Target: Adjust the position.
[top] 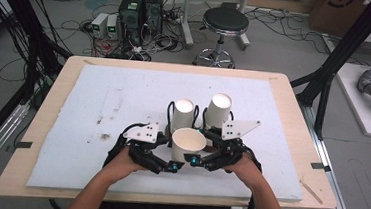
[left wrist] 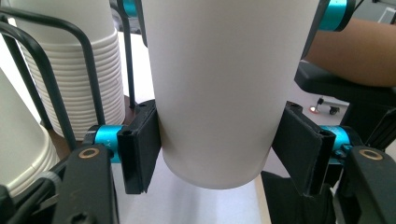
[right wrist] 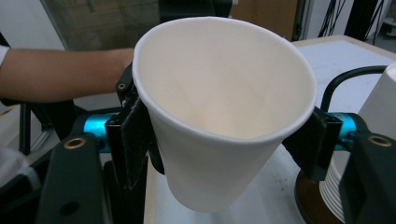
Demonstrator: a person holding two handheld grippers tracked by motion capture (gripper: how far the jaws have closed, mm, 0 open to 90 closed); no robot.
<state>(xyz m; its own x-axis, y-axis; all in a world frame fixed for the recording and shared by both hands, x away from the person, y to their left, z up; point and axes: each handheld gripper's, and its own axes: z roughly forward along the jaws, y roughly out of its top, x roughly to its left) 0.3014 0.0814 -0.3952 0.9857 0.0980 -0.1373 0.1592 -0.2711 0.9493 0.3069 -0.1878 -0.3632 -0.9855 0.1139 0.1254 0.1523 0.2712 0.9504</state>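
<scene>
A white paper cup (top: pixel 189 141) is held upright just above the white board, near the table's front middle. My left gripper (top: pixel 171 158) comes in from the left and is shut on the cup's lower body (left wrist: pixel 219 93); both black pads (left wrist: pixel 140 149) press its sides just above the base. From the right, my right gripper (top: pixel 203 153) is shut on the same cup (right wrist: pixel 219 154) just under its rim, which bends slightly oval. The cup's inside is empty. Behind it stand two stacks of paper cups (top: pixel 183 115) (top: pixel 218 109) in black wire holders.
The white foam board (top: pixel 103 103) covers most of the wooden table (top: pixel 60 82). The nearer cup stack (left wrist: pixel 88 79) and its wire frame (left wrist: pixel 86 65) stand close beside my left jaw. A stool (top: pixel 225 22), computers (top: pixel 140 10) and cables lie on the floor beyond.
</scene>
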